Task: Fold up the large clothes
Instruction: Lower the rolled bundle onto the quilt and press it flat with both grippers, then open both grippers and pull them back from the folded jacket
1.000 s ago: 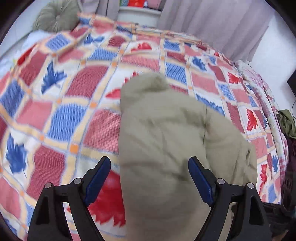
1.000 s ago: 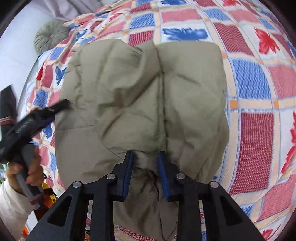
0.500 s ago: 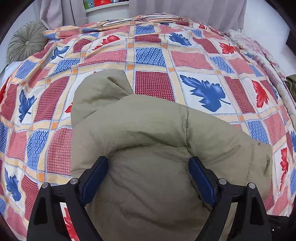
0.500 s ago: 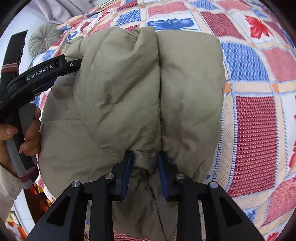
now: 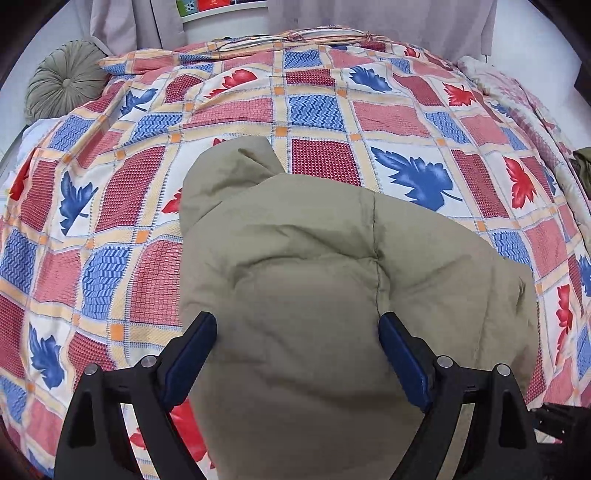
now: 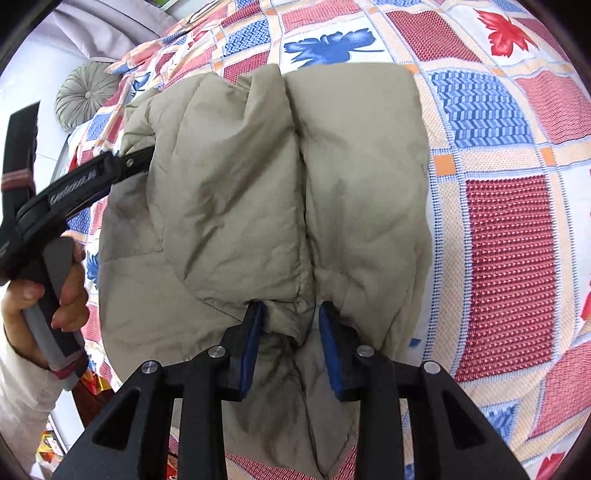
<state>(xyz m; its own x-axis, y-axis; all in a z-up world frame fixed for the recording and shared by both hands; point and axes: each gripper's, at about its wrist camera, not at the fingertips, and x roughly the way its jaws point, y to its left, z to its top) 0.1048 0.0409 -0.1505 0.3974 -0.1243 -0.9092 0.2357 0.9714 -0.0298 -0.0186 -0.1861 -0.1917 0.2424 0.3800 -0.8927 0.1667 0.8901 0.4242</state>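
A puffy olive-beige jacket lies bunched on the patterned bedspread. My left gripper is open, its jaws wide apart on either side of the jacket's bulge. In the right wrist view the jacket fills the middle, with a seam running down it. My right gripper is shut on a pinched fold of the jacket at its near edge. The left gripper shows at the jacket's left side, held by a hand.
The bedspread has red, blue and leaf squares and covers the whole bed. A round green cushion lies at the far left corner. Curtains hang behind the bed. A floral quilt and a dark green cloth lie at the right edge.
My left gripper has swung over the jacket and stays open. My right gripper keeps its hold on the fold, and its jaws now stand slightly wider apart.
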